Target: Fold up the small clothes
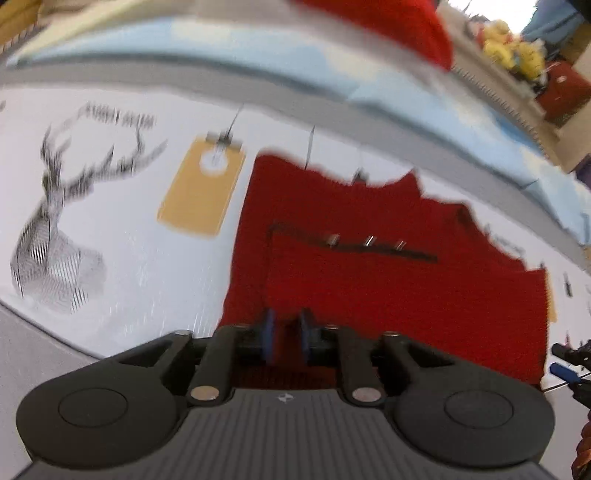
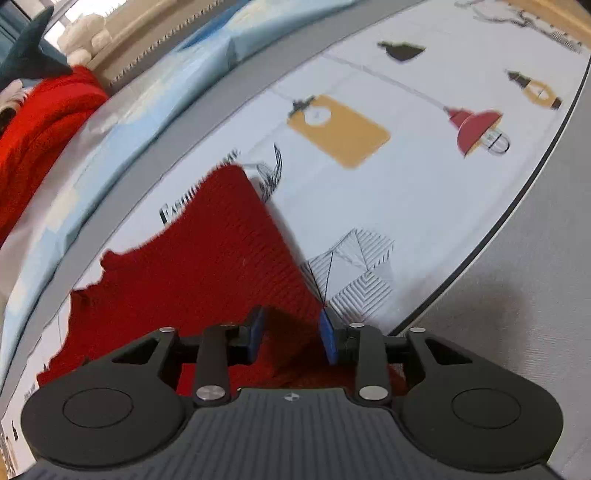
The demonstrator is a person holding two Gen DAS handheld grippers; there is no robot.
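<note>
Left wrist view, garment: the red knitted garment (image 1: 388,266) lies flat on the white printed cloth surface (image 1: 140,258), a dark strip with small metal fasteners across its middle.
Left wrist view, tongs: the left tongs (image 1: 287,341) stand narrowly parted over the garment's near edge; red knit shows in the gap, but I see no pad pinching it.
Left wrist view, doing it well: I would say both near corners should be pinched evenly, so the fold falls straight.
Left wrist view, surroundings: a heaped red fabric (image 1: 399,26) and yellow soft toys (image 1: 513,44) sit well beyond; a printed stag and mustard tag are only pattern.
Right wrist view, tongs: the right tongs (image 2: 293,338) are parted a little wider, straddling the garment's edge near its corner, gripping nothing that I can see.
Right wrist view, obstacles: nothing loose lies in the fold's path; the surface's dark edge (image 2: 491,229) runs near.
</note>
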